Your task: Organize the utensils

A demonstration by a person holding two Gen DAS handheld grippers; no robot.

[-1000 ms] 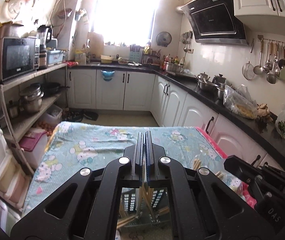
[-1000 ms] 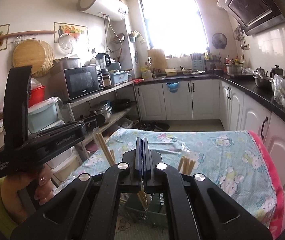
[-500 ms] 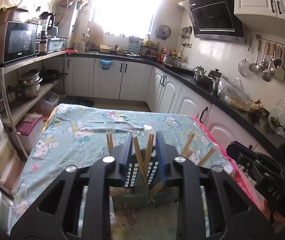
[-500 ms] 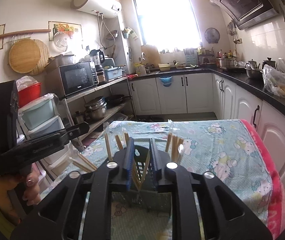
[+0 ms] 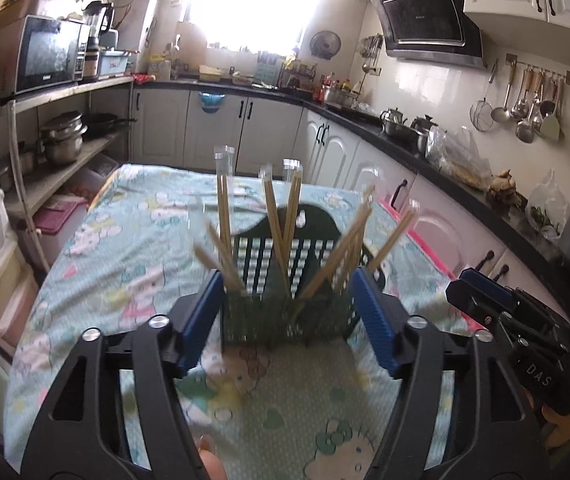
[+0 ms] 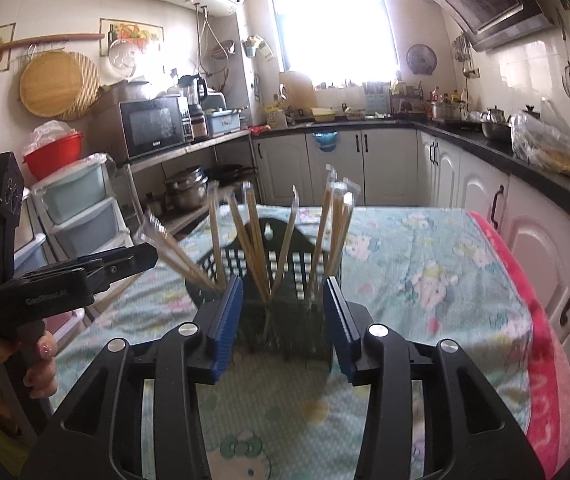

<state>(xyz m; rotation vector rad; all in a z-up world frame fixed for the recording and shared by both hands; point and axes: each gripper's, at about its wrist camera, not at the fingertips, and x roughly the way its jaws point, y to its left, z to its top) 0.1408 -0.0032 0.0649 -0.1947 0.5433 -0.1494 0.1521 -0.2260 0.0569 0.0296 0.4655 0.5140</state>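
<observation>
Both claws gape wide and empty: left claw [image 5: 287,316], right claw [image 6: 283,322]. At twelve o'clock, wrapped chopsticks [image 6: 255,240] lean in a dark basket [image 5: 285,276].

Both grippers are the same build: chunky matte black plastic arms with cut-out triangular windows and round silver screw heads at the joints. The left gripper [image 5: 289,316] has bright blue ribbed pads [image 5: 201,316] on the inside of its fingers, same deal on the right gripper [image 6: 283,322]. White lettering reads "DAS" on the right one's body, seen from the left camera. The left hand [image 6: 35,364] shows bare skin, pale pink nail polish and a yellow-green sleeve at the wrist.
</observation>
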